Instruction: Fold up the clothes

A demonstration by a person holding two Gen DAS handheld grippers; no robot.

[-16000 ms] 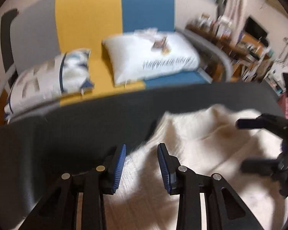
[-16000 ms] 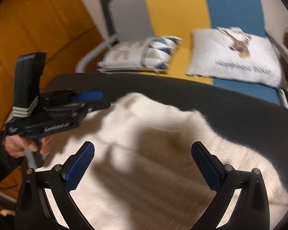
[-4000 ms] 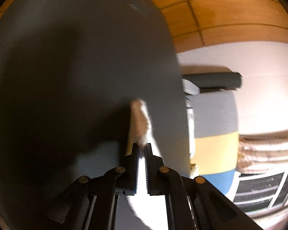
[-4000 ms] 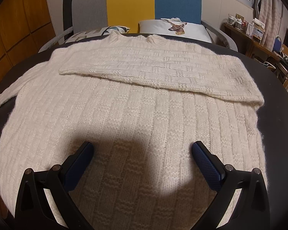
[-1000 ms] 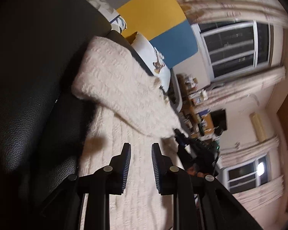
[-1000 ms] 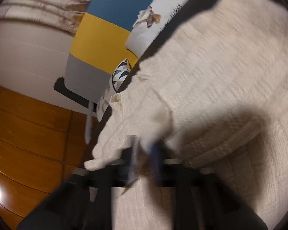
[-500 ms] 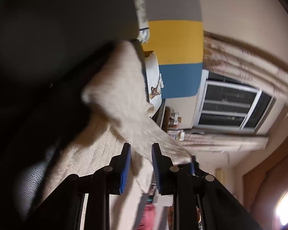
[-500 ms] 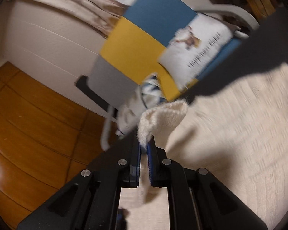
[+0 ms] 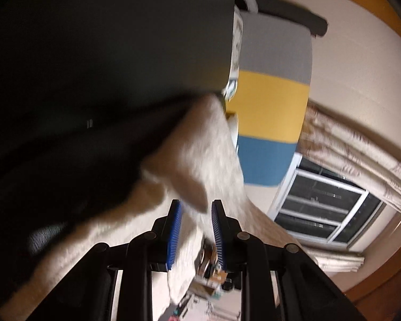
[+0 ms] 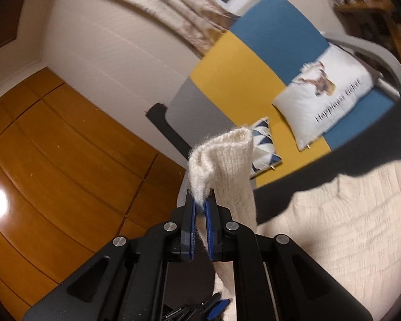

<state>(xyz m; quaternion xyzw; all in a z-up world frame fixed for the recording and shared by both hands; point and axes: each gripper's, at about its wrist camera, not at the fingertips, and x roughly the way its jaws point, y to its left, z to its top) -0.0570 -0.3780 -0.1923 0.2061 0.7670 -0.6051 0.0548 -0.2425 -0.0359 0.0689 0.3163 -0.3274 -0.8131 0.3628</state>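
A cream knitted sweater [image 10: 347, 227] lies spread on the dark table [image 10: 366, 144]. My right gripper [image 10: 200, 204] is shut on the sleeve's ribbed cuff [image 10: 227, 160], which stands lifted above the table and hangs down past the right finger. In the left wrist view the picture is turned sideways and blurred. The lifted sleeve [image 9: 200, 160] crosses in front of my left gripper [image 9: 195, 214], whose jaws stand a little apart with a fold of the sleeve at the gap. Sweater cloth [image 9: 107, 230] lies below it on the table [image 9: 107, 53].
Behind the table stands a grey, yellow and blue sofa [image 10: 243, 75] with a white printed pillow [image 10: 326, 101] and a patterned pillow [image 10: 264, 144]. Orange wood panelling [image 10: 53, 160] fills the left. A window [image 9: 323, 208] and curtains [image 9: 361, 149] show in the left wrist view.
My right gripper has lifted the cuff higher and tilted up toward the sofa. The left view has rolled further, and the sleeve has swung closer across its fingers.
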